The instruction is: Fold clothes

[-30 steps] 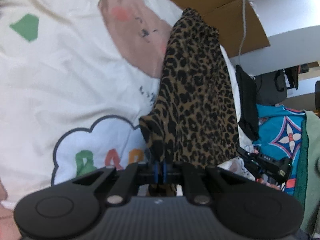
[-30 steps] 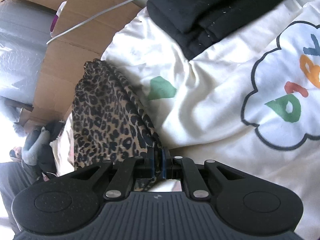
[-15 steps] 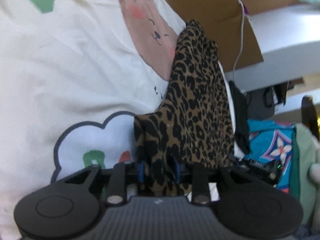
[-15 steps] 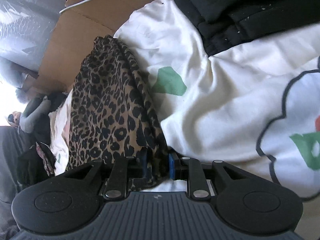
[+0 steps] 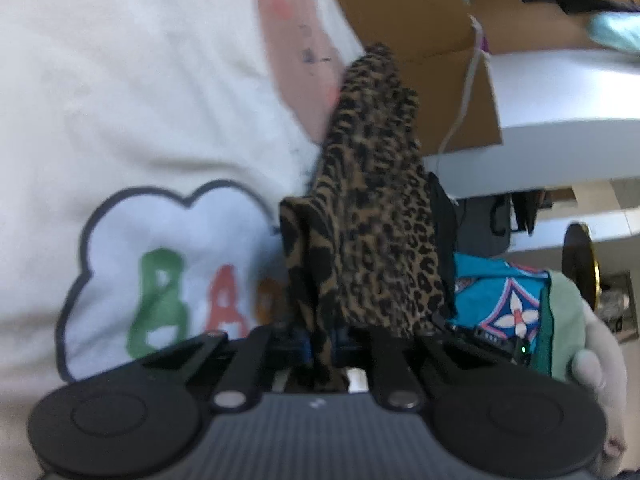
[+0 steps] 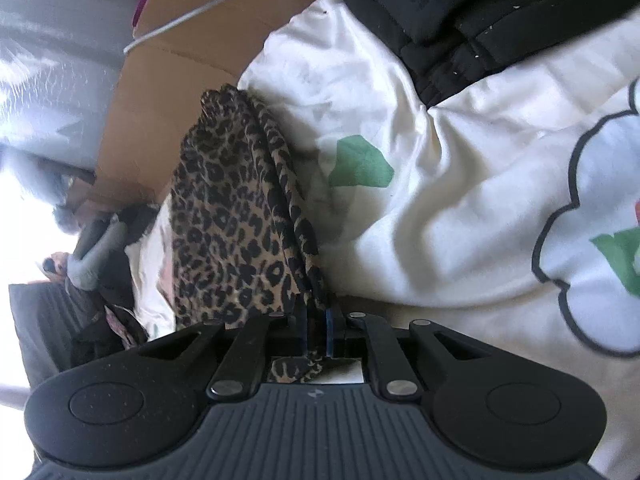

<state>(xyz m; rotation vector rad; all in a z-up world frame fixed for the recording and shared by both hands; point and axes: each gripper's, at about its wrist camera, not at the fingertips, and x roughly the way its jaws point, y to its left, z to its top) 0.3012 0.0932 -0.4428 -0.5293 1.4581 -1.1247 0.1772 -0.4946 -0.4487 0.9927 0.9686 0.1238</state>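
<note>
Both my left gripper [image 5: 320, 346] and right gripper [image 6: 317, 330] have just re-closed on the leopard-print garment [image 5: 372, 216], strung between them toward 12 o'clock over the white printed bedding [image 6: 460, 208]; thin bunched pinches may slip, I reckon.

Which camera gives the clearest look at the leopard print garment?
The right wrist view: the leopard print garment is sharp there, its folds clear. The left wrist view shows it too, but blurred.
</note>
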